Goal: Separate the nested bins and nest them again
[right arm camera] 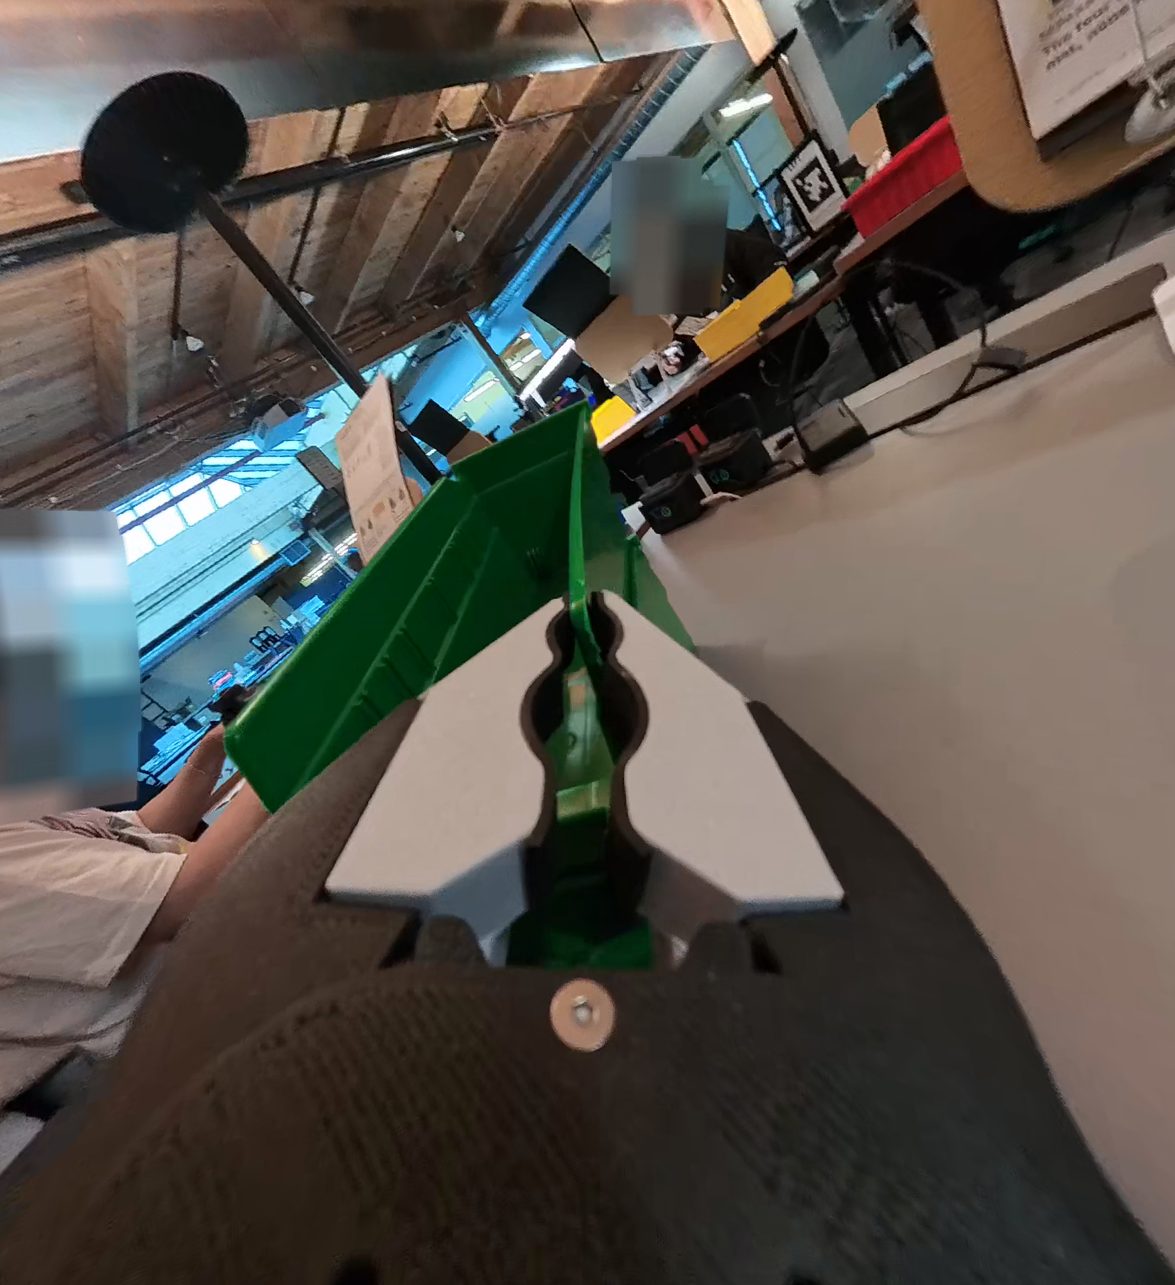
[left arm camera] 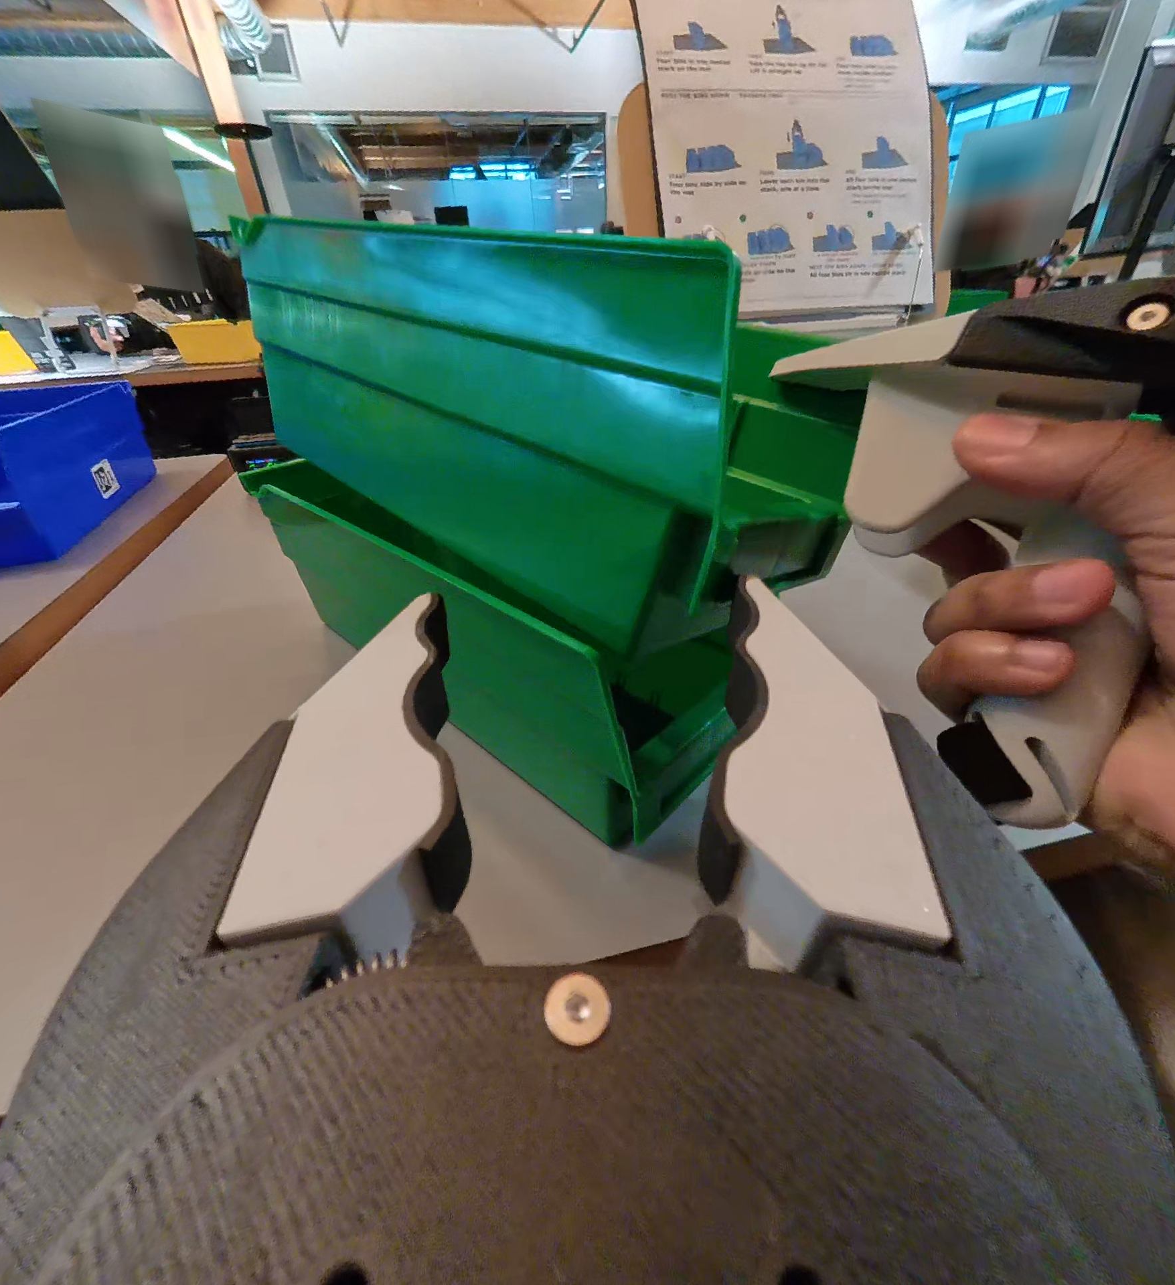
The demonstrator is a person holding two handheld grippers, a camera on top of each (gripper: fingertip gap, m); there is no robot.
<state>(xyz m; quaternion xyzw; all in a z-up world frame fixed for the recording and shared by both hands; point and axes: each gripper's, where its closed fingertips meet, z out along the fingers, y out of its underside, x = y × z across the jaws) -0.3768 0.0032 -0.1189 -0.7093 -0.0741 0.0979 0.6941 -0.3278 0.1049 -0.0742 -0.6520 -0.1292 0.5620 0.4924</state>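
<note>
at twelve o'clock from the left hand-held gripper [left arm camera: 588,702], a stack of green bins [left arm camera: 536,695] sat on the grey counter [left arm camera: 118,799], while an upper green bin [left arm camera: 487,431] hung tilted above it, lifted partly out of the nest. the left hand-held gripper was spread wide and held nothing, its fingers flanking the near corner of the stack without clearly touching it. the right hand-held gripper [right arm camera: 588,626], seen in the left wrist view at three o'clock in a person's hand [left arm camera: 1085,626], was closed down on the thin wall of the upper green bin, which ran away from it toward eleven o'clock in its own view. the bin's long axis lay roughly left to right across the left wrist view, its far end higher. judging from this, the right side carried the lift and the left was nearer the stack, placed to steady it. a blue bin [left arm camera: 35,473] stood at nine o'clock on a neighbouring surface, and an instruction sheet [left arm camera: 786,153] hung behind.
</note>
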